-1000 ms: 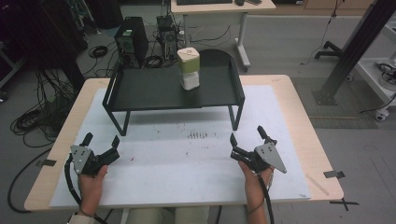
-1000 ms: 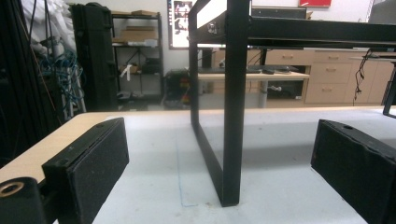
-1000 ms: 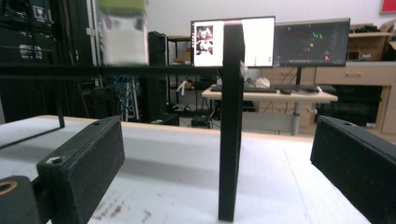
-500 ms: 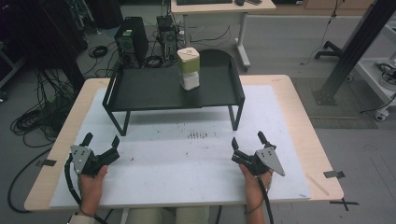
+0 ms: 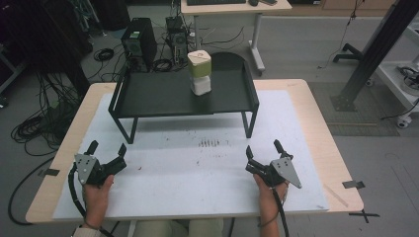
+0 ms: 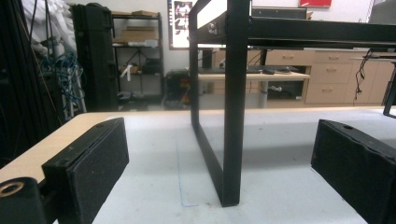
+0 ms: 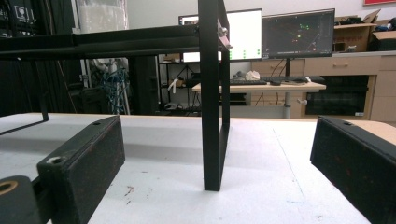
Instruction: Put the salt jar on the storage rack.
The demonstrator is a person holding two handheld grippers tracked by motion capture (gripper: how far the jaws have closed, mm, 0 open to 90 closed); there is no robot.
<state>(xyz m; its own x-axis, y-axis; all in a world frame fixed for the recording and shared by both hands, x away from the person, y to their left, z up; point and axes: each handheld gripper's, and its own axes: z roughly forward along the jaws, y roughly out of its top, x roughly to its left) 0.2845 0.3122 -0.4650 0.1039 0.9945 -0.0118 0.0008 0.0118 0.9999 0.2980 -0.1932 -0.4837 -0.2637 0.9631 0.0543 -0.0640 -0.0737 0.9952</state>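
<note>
I am resting the left gripper (image 5: 106,150) and the right gripper (image 5: 264,149) low on the white mat (image 5: 207,173), jaws of both spread wide and holding nothing. Facing them is standing the black raised tray (image 5: 148,94), with a white and green container (image 5: 199,72) upright on its deck, well apart from both grippers. I am judging the container light, stiff and perhaps slick, so I am planning to pinch its lower white body squarely.
</note>
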